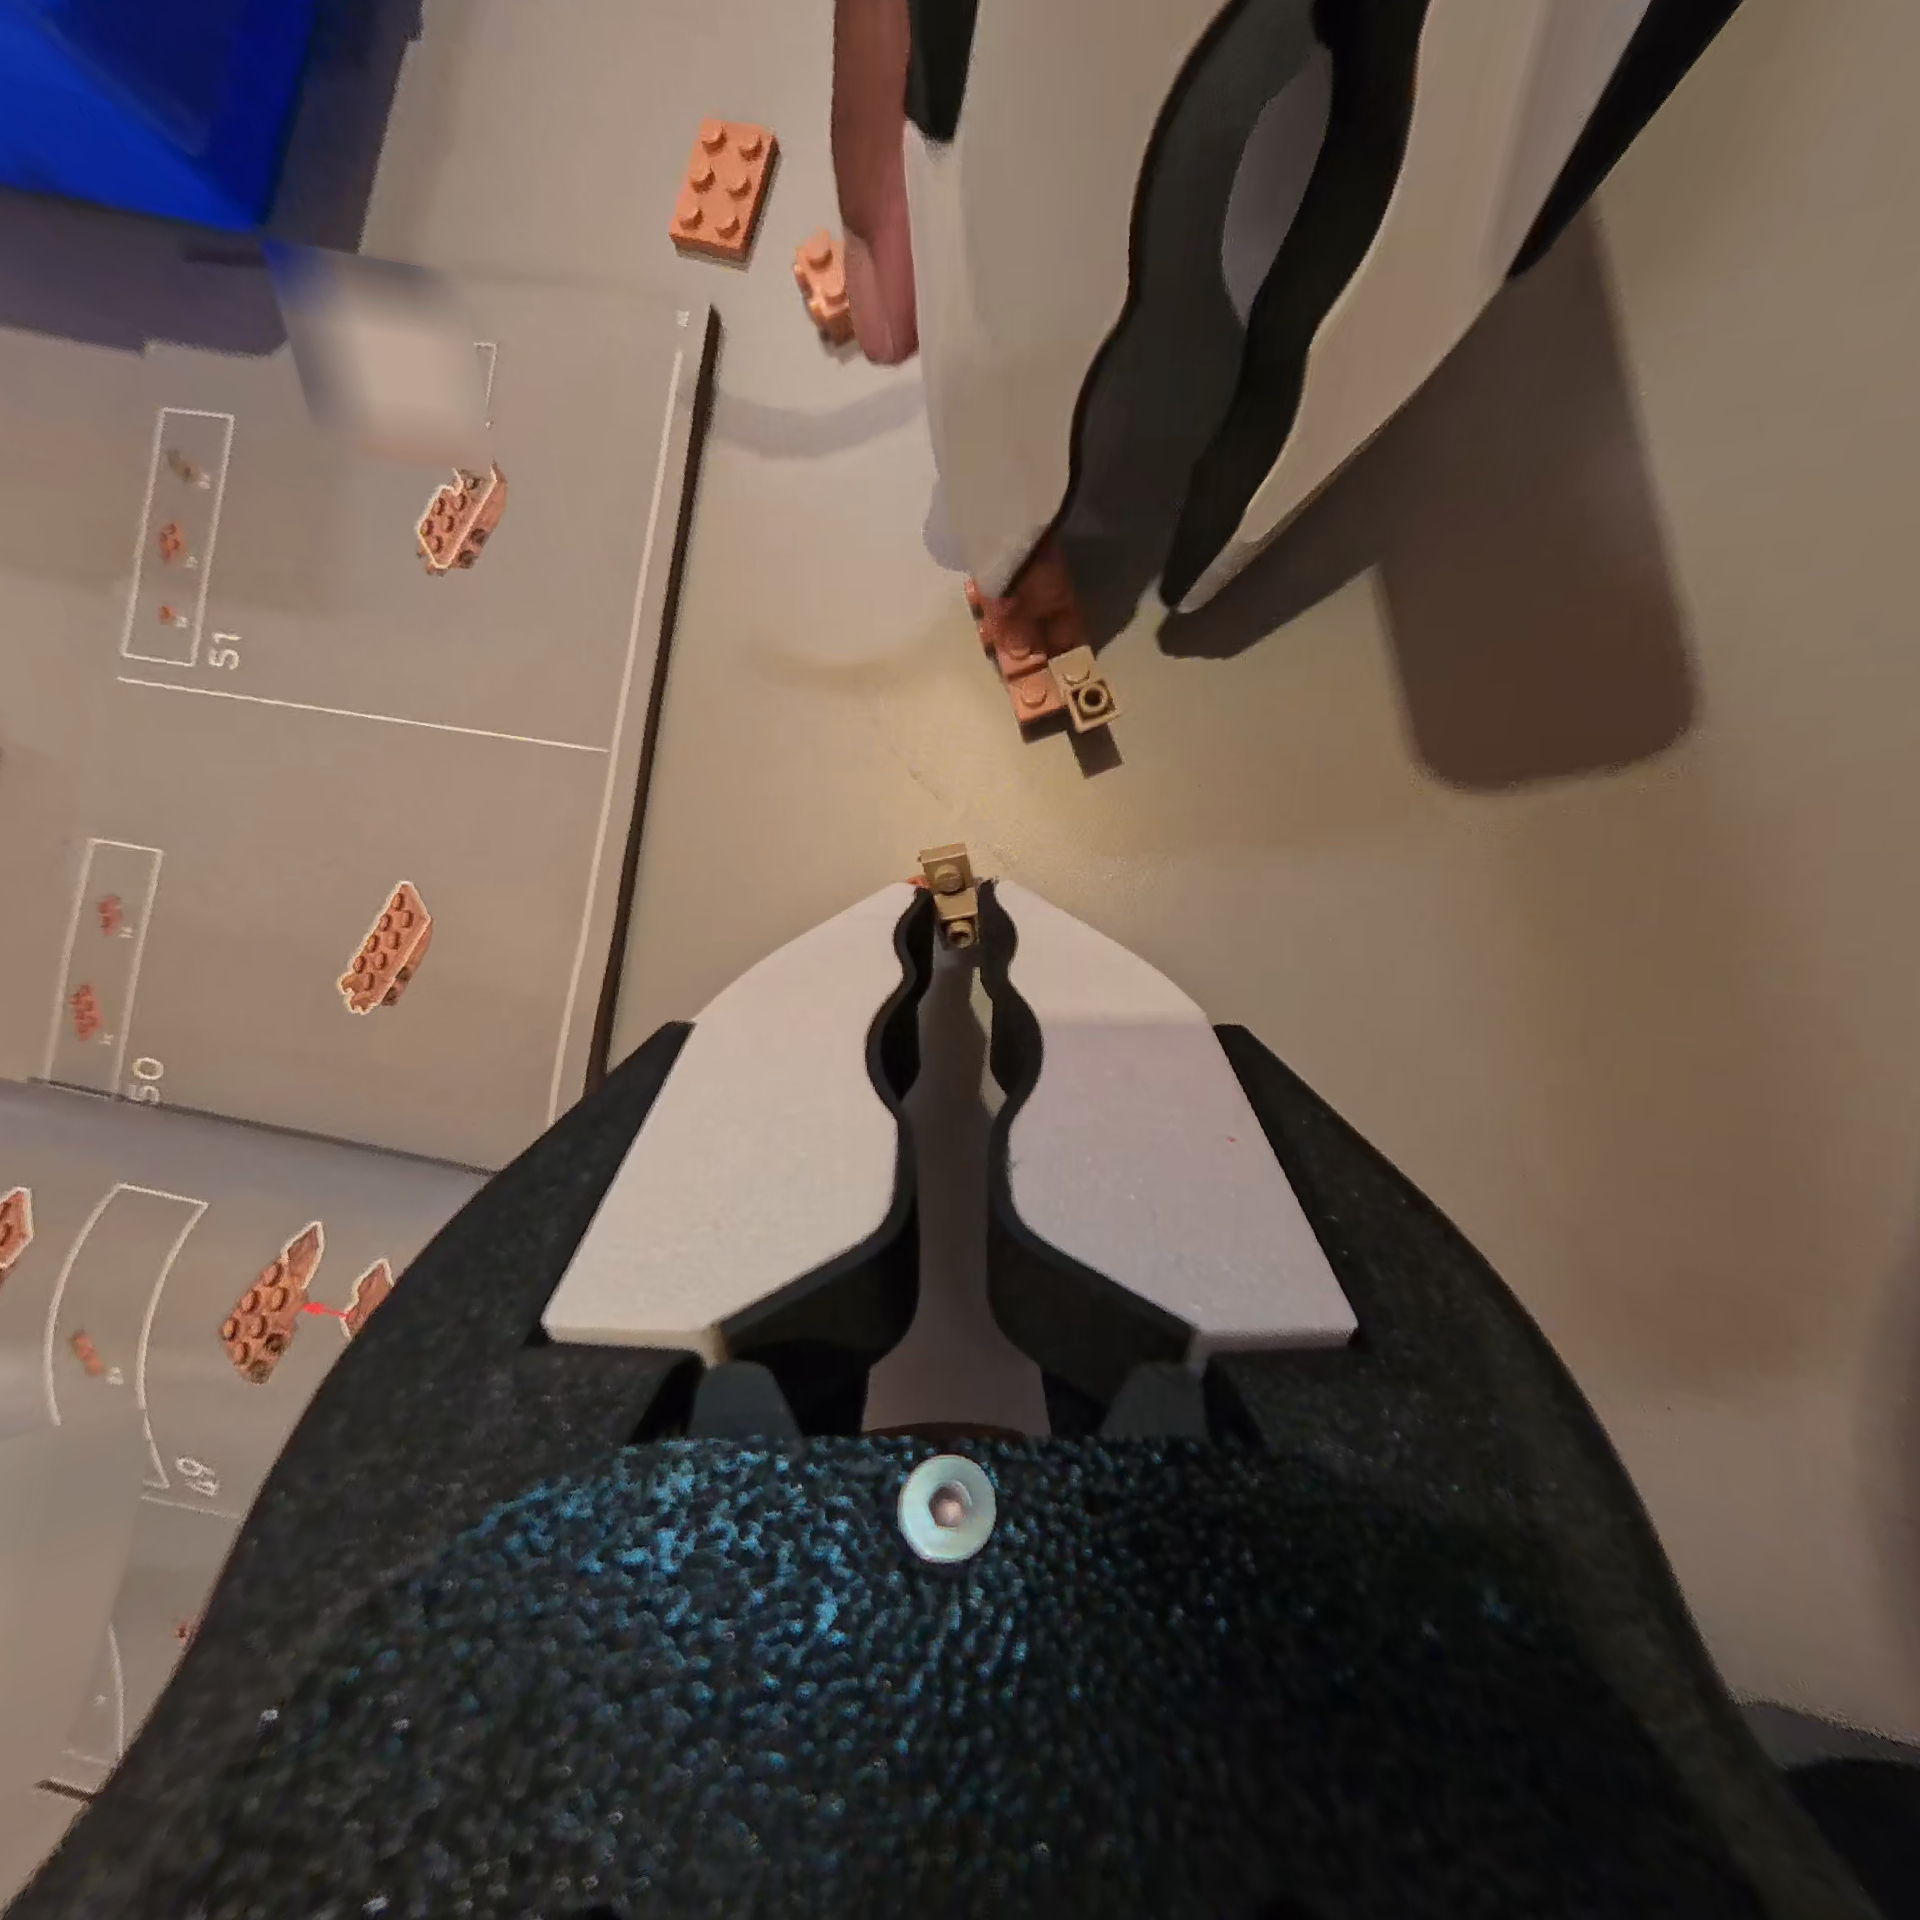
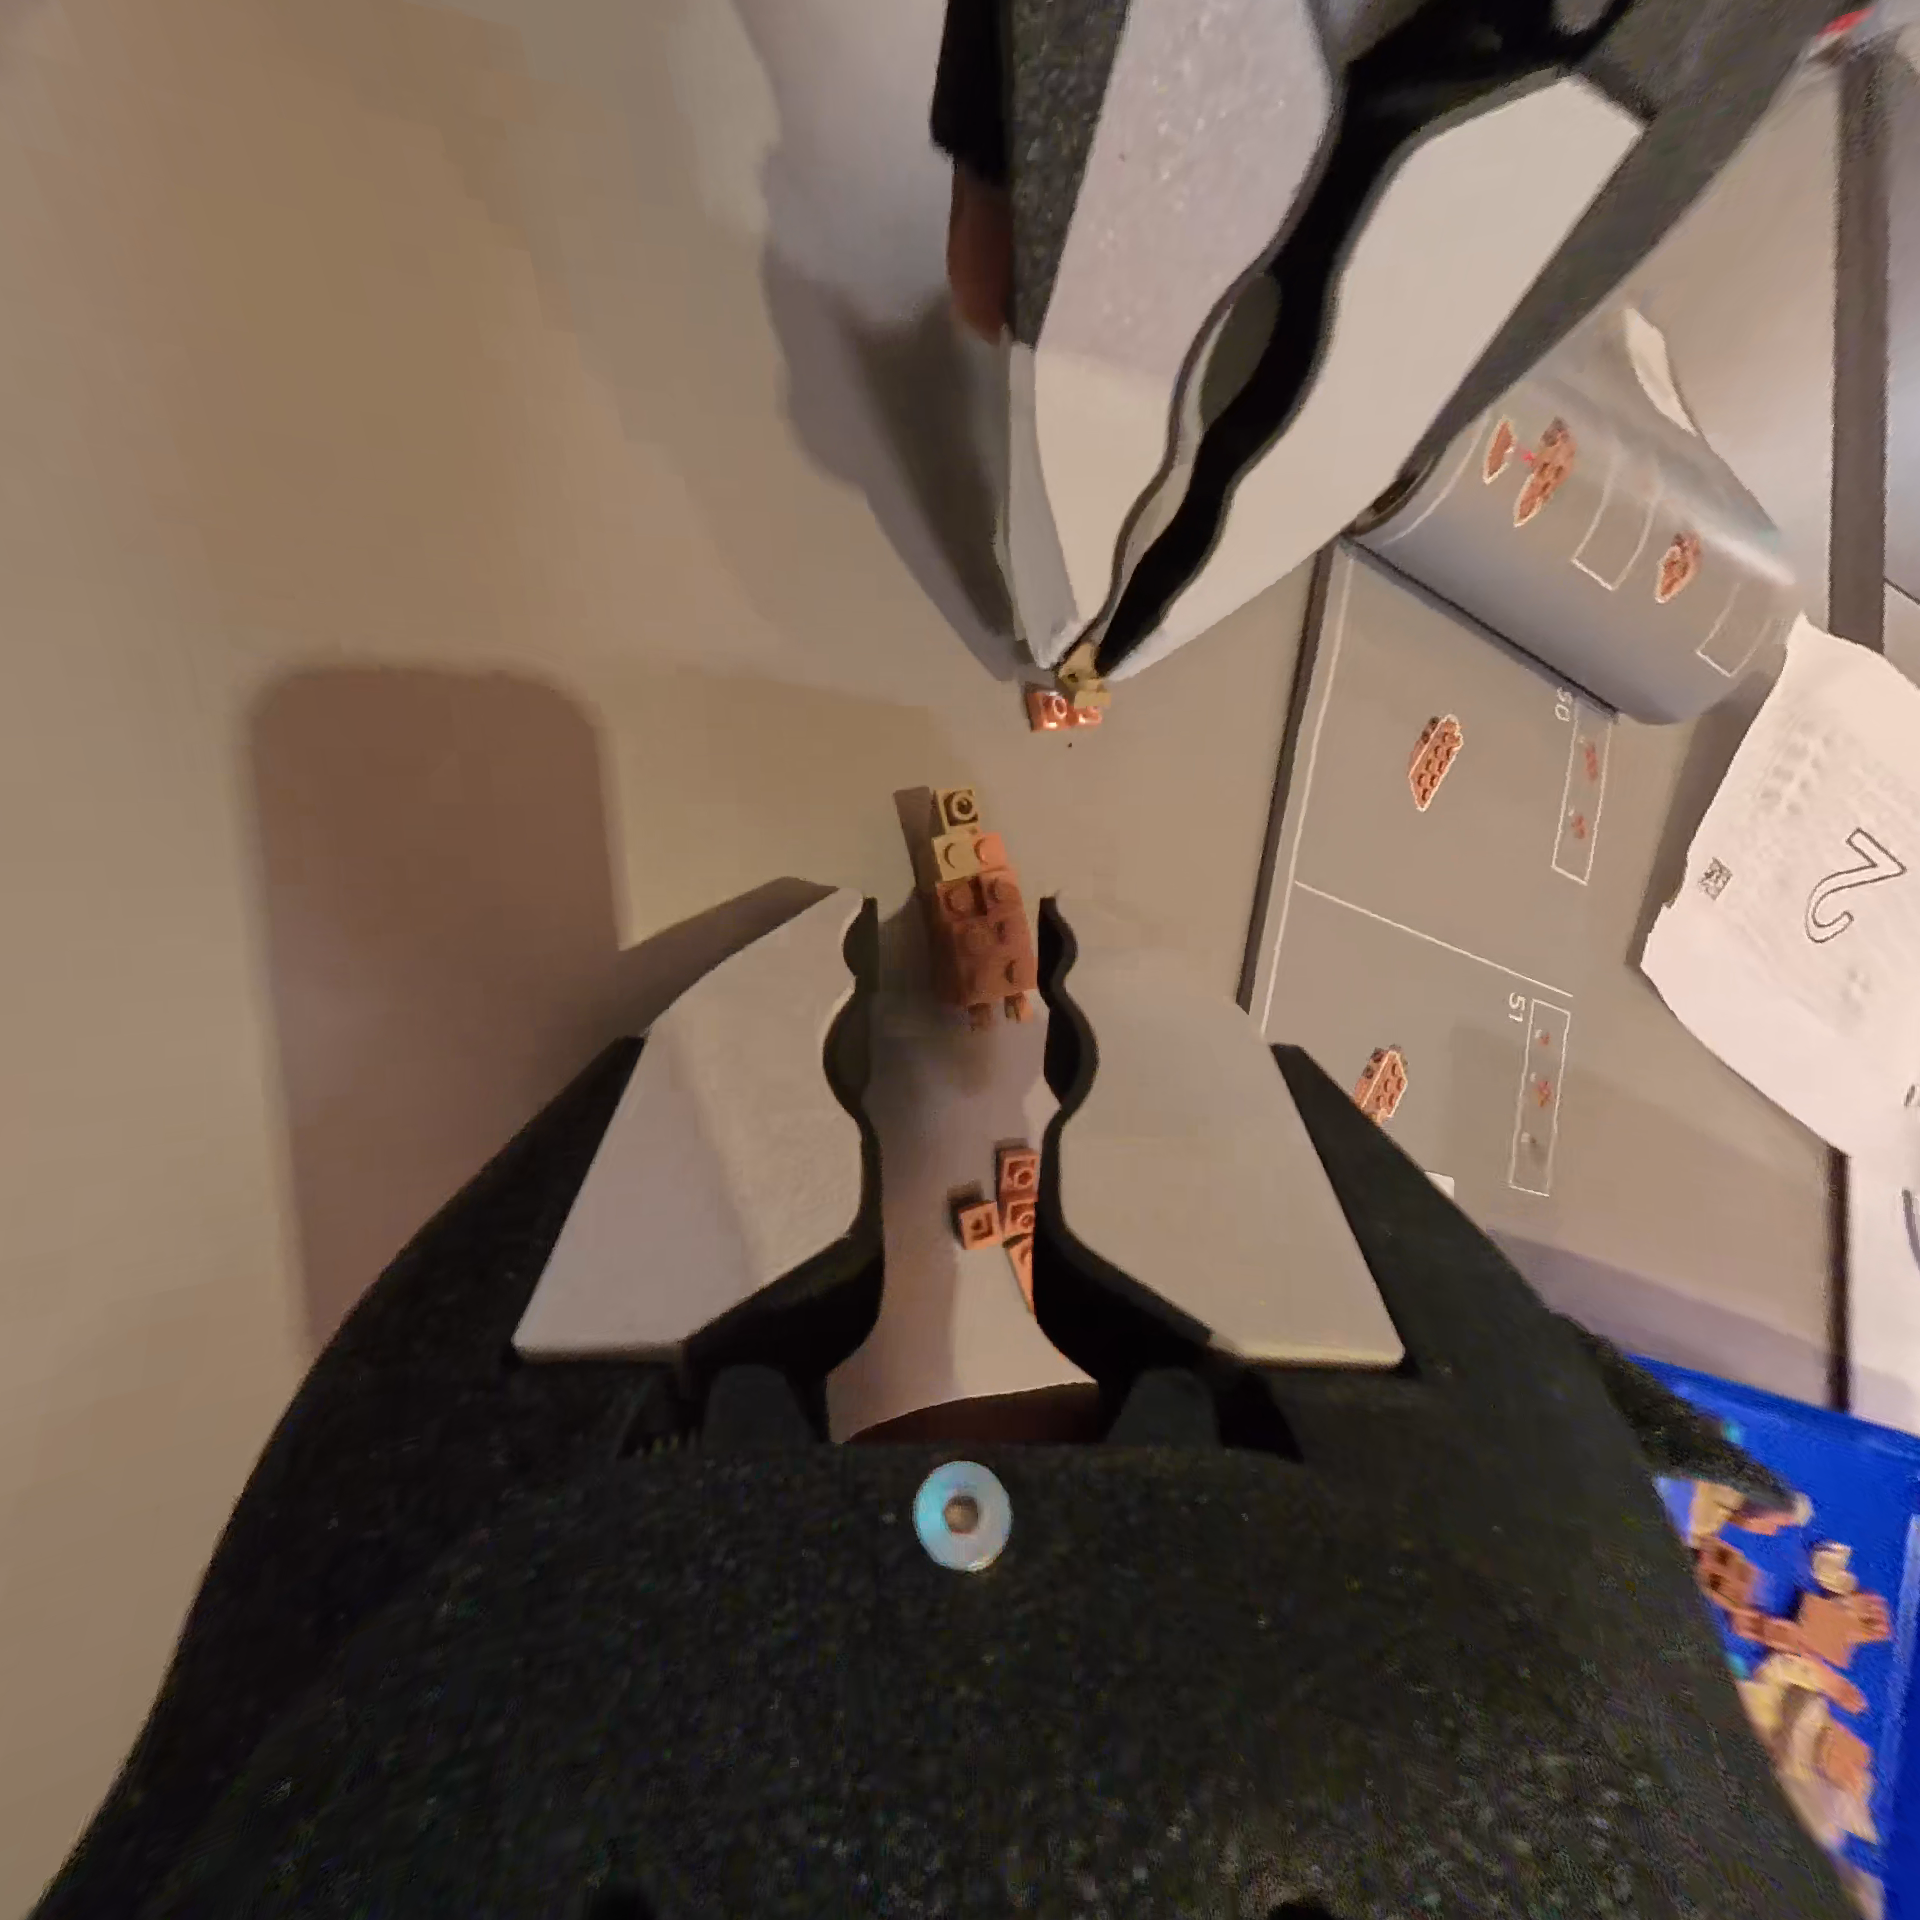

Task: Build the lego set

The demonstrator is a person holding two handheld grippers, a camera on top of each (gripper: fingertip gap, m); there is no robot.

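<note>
1. We are looking at a small tan brick piece (image 1: 951,902) sitting pinched at the very tips of the left gripper (image 1: 953,904). Its jaws are nearly closed, with both black pads pressing on the piece, which is sticking out a little past the tips.
2. Just beyond it, a small brown brick assembly (image 2: 982,935) with one tan piece at its far end is lying on the pale table (image 1: 1351,935). It is built of several studded brown bricks stacked in a short strip.
3. The right gripper (image 2: 956,935) is straddling that assembly with its jaws part open. We are seeing a gap between each pad and the bricks, so it is gripping nothing.
4. Under the left gripper's tips, one small brown plate (image 2: 1062,711) is lying flat on the table.
5. We are counting two grippers, one tan piece held, one assembly, and a few loose brown bricks (image 2: 1003,1210) lying near the base of the right gripper's fingers.
6. One larger six-stud brown brick (image 1: 724,185) is lying farther off, with a smaller brown one (image 1: 823,281) beside it.
7. A grey instruction booklet (image 1: 312,779) is lying open alongside, beside a blue box (image 2: 1766,1662) and a white paper sheet (image 2: 1797,883).
</note>
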